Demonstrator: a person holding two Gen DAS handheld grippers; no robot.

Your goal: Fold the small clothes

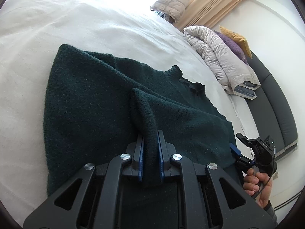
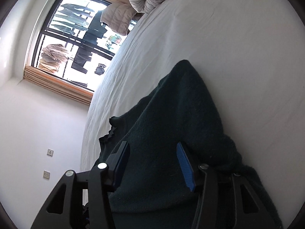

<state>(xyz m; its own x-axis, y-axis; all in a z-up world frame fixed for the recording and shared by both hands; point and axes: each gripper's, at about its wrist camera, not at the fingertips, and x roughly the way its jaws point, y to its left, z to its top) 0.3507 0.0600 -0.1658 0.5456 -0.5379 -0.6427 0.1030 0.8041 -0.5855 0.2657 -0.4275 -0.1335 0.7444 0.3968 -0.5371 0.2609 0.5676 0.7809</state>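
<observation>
A dark green knit sweater (image 1: 91, 99) lies on the white bed sheet (image 1: 76, 24), its ruffled collar toward the far right. My left gripper (image 1: 150, 135) is shut on a raised fold of the sweater and lifts it off the bed. My right gripper (image 2: 152, 148) is open, its blue-padded fingers (image 2: 184, 164) spread over the sweater (image 2: 167, 126) near its edge, with knit between them. The right gripper also shows in the left wrist view (image 1: 238, 143), held by a hand at the sweater's right edge.
A rolled pale duvet (image 1: 217, 57) with purple and yellow pillows (image 1: 234, 43) lies at the head of the bed by a dark headboard (image 1: 276, 103). A window with tan curtains (image 2: 72, 43) and a white wall with sockets (image 2: 47, 162) lie beyond the bed edge.
</observation>
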